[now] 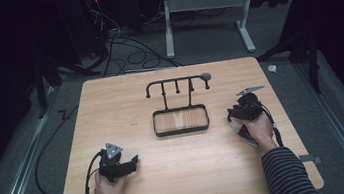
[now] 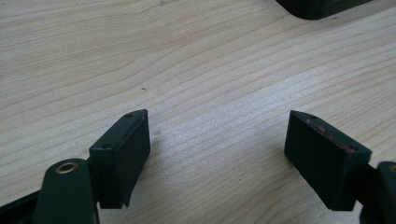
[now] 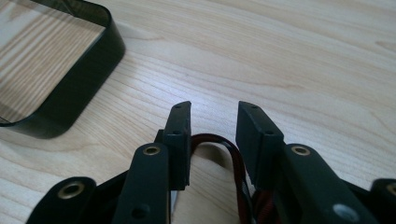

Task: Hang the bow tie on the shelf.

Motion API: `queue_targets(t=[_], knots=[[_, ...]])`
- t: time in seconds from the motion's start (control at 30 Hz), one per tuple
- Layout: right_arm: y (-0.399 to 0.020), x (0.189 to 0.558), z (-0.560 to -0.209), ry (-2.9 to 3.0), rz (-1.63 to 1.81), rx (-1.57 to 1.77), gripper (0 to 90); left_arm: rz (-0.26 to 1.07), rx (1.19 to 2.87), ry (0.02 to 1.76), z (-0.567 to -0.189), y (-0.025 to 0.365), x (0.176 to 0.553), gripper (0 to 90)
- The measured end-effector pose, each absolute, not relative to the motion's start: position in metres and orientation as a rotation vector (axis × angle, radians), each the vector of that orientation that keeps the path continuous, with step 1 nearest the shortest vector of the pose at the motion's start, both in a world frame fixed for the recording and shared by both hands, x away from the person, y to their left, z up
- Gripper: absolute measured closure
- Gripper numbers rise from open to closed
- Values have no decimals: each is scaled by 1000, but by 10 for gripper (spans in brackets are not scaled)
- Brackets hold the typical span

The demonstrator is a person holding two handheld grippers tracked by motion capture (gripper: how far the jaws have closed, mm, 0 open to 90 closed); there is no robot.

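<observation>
**Wood bench, two hand-held grippers, black rack untouched**

Pale wood bench [image 1: 185,176] is carrying everything here. Nearest, at the person's edge, the left hand-held gripper [image 1: 129,164] is sitting low over the bench in the left hand [image 1: 107,190], jaws pointing toward the middle. In the left gripper view its jaws are standing wide apart, released, with bare wood grain between them and a dark corner of the tray at the top edge. The striped sleeve [image 1: 287,172] is coming in at the near right. Slightly farther, the right hand-held gripper [image 1: 233,115] is hovering just right of the tray, held by the right hand [image 1: 257,128]. In the right gripper view its jaws are standing partly apart, pressing on nothing, with a red and black cable looping behind them; the tray's corner is lying near, up left, not touching. Mid-bench, the black tray [image 1: 182,131] is lying flat, wood showing through its bottom, between the two grippers. Behind it the black peg rack [image 1: 176,82] is standing upright with a round disc at its right end. Farthest, cables and a grey frame are lying on the floor.
</observation>
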State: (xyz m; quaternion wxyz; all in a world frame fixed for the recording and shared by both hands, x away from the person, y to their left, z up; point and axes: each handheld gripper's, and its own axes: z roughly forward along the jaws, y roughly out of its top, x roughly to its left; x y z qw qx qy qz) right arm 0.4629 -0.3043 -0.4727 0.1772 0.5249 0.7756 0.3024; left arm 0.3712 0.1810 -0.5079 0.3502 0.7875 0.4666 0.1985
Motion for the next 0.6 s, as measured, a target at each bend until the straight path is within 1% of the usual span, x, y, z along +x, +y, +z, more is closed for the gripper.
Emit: queue_targets(t=[0.23, 0.27, 0.43, 0.47, 0.5, 0.53, 0.6], knots=[[-307, 463, -475, 2205, 842, 1494, 685, 513, 2039, 1209, -508, 181, 371, 229], [-307, 463, -478, 2210, 826, 1497, 705, 512, 2039, 1209, -508, 181, 371, 229], [-308, 465, -482, 2222, 818, 1505, 741, 512, 2039, 1209, -508, 181, 371, 229], [-308, 466, -485, 2230, 828, 1517, 776, 511, 2039, 1208, -508, 181, 371, 229], [-308, 466, -485, 2230, 828, 1517, 776, 510, 2039, 1208, -508, 181, 371, 229], [-308, 466, -487, 2231, 838, 1519, 816, 510, 2038, 1209, -508, 181, 371, 229], [-308, 466, -487, 2230, 838, 1516, 828, 510, 2038, 1209, -508, 181, 371, 229]])
